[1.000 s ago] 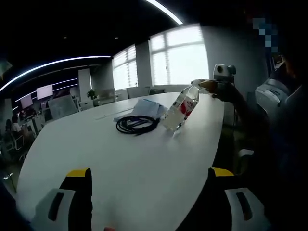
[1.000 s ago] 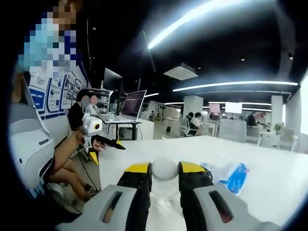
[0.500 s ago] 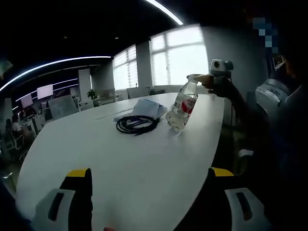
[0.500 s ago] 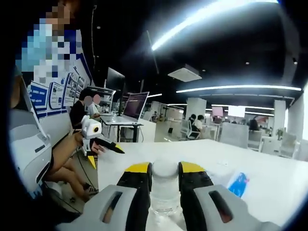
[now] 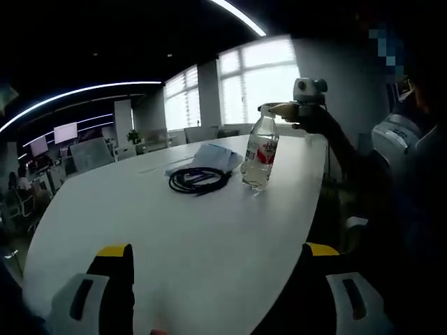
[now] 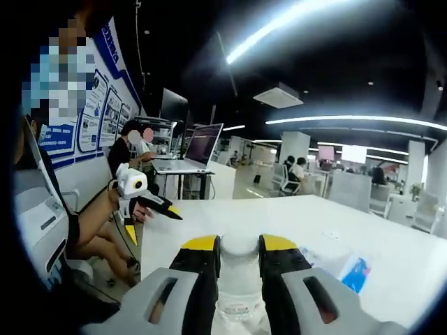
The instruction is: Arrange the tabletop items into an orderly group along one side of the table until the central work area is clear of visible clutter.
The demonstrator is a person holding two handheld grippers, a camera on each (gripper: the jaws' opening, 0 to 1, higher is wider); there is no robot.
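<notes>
Near the table's (image 5: 174, 237) far edge, beside the cable coil (image 5: 198, 180), stands our bottle (image 5: 259, 157). R gripper (image 6: 239, 246) is clamped on its cap/neck; L gripper (image 5: 216, 255) is spread, empty. Clear plastic, prob. light, slippery & squashy, so we judge the stiff neck the best hold.

The water bottle (image 6: 239, 293) runs off the right gripper view's bottom edge; its label (image 5: 264, 153) is too small to read.
</notes>
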